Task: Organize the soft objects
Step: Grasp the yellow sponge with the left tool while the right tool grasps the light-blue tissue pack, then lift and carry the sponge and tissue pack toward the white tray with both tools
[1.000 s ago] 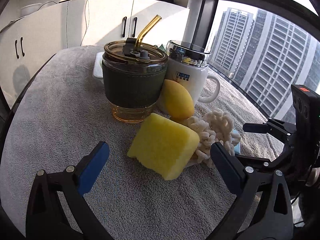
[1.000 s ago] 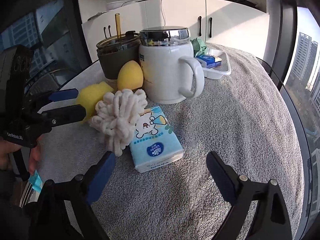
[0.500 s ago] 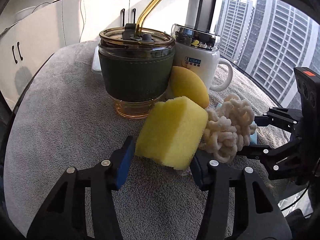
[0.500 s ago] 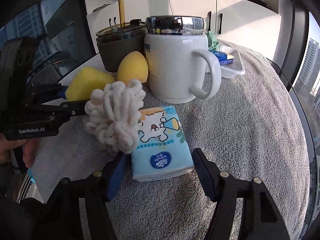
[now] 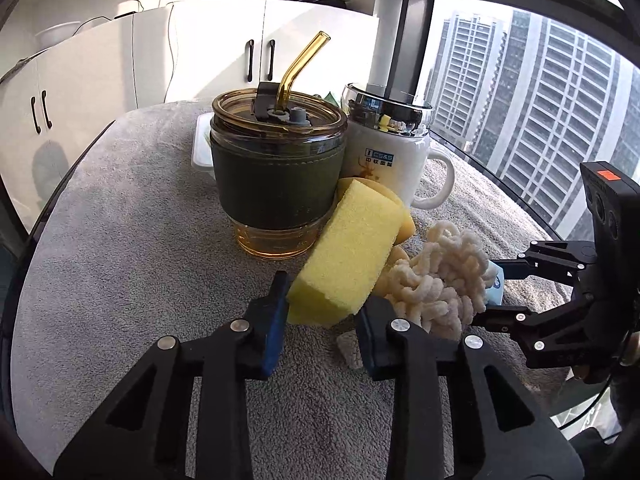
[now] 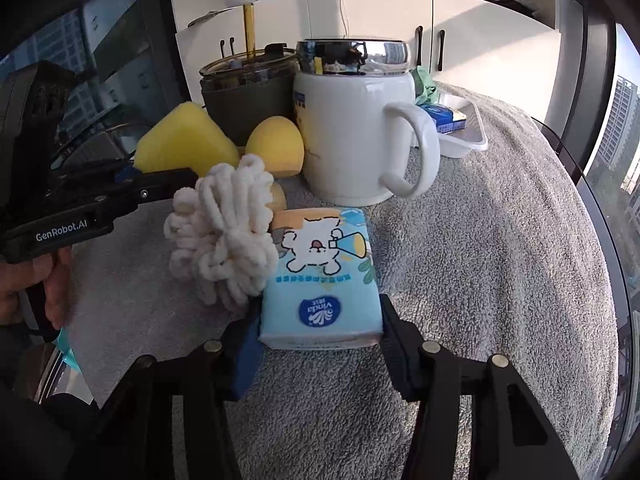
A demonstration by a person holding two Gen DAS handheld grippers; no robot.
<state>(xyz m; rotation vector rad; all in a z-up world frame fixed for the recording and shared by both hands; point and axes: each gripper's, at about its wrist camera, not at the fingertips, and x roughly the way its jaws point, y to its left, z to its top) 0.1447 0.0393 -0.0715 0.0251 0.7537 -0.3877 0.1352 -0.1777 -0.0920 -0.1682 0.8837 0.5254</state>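
My left gripper (image 5: 322, 316) is shut on a yellow sponge block (image 5: 350, 246) and holds its near end tilted up; the sponge also shows in the right wrist view (image 6: 182, 144). My right gripper (image 6: 318, 340) is shut on a light blue tissue pack (image 6: 320, 276) with a bear print, resting on the grey towel. A cream yarn bundle (image 6: 222, 236) lies against the pack's left side and shows in the left wrist view (image 5: 436, 276). A yellow egg-shaped sponge (image 6: 274, 146) sits behind, by the mug.
A green-sleeved glass tumbler (image 5: 278, 178) with a straw and a white mug (image 6: 356, 136) with a chrome lid stand behind the soft things. A white tray (image 6: 464, 136) with small items sits at the back. The grey towel (image 6: 500, 260) covers the round table, windows beyond.
Both grippers moved forward and closed: the left one onto the yellow sponge, lifting its near end, the right one onto the tissue pack.
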